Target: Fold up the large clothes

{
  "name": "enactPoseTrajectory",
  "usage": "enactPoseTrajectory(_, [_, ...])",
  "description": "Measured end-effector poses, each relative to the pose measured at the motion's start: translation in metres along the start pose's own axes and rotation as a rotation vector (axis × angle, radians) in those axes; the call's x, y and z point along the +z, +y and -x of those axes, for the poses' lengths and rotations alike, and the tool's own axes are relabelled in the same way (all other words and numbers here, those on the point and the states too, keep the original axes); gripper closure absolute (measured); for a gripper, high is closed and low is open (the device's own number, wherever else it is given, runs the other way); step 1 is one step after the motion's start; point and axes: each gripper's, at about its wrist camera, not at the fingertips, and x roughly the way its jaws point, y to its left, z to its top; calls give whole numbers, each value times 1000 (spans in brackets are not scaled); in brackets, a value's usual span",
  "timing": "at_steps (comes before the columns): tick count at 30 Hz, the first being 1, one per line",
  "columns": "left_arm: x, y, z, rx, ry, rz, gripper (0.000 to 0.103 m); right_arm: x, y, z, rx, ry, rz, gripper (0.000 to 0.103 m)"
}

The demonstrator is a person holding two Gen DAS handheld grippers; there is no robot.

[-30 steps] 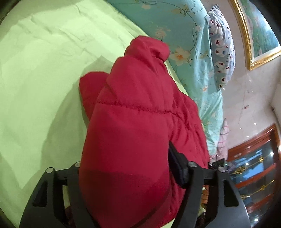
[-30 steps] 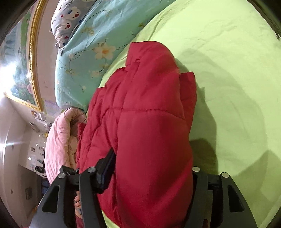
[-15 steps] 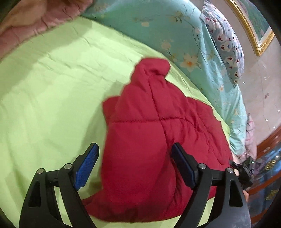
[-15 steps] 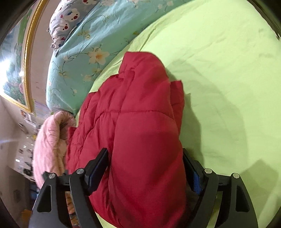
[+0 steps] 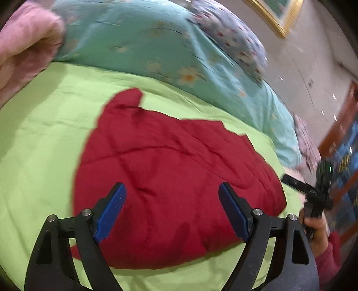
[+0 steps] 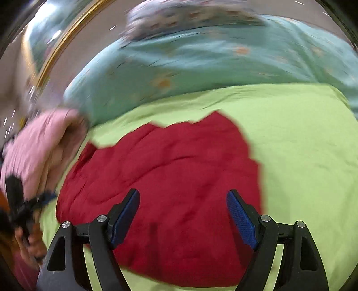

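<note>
A red quilted jacket (image 5: 170, 174) lies folded in a rough block on the green bedsheet (image 5: 44, 138); it also shows in the right wrist view (image 6: 179, 179). My left gripper (image 5: 172, 197) is open and empty, held just above the jacket's near edge. My right gripper (image 6: 183, 203) is open and empty, also above the jacket's near part. The right gripper shows at the right edge of the left wrist view (image 5: 313, 192), held in a hand.
A teal flowered quilt (image 5: 156, 44) and a patterned pillow (image 5: 228, 33) lie along the far side of the bed. A pink blanket (image 6: 44, 143) is bunched at the bed's side. A gold-framed picture (image 5: 275, 15) hangs on the wall; a wooden cabinet (image 5: 344, 138) stands at right.
Both grippers have let go of the jacket, opened wide and pulled back and up. The jacket has dropped flat onto the sheet.
</note>
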Motion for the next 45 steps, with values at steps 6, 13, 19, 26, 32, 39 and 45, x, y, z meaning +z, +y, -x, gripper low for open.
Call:
enactPoseTrajectory(6, [-3, -21, -31, 47, 104, -113, 18, -1, 62, -40, 71, 97, 223, 24])
enactPoseTrajectory(13, [10, -23, -63, 125, 148, -166, 18, 15, 71, -90, -2, 207, 295, 23])
enactPoseTrajectory(19, [39, -12, -95, 179, 169, -163, 21, 44, 42, -128, -95, 221, 234, 25])
enactPoseTrajectory(26, [80, 31, -139, 256, 202, -21, 29, 70, -16, -152, -203, 224, 74, 25])
enactPoseTrajectory(32, [103, 83, -172, 334, 235, 147, 30, 73, -61, -158, -262, 206, -61, 23])
enactPoseTrajectory(39, [103, 109, -186, 362, 263, 251, 31, 66, -77, -157, -263, 207, -146, 19])
enactPoseTrajectory(45, [108, 118, -147, 363, 161, 329, 32, 70, -86, -144, -289, 172, -201, 19])
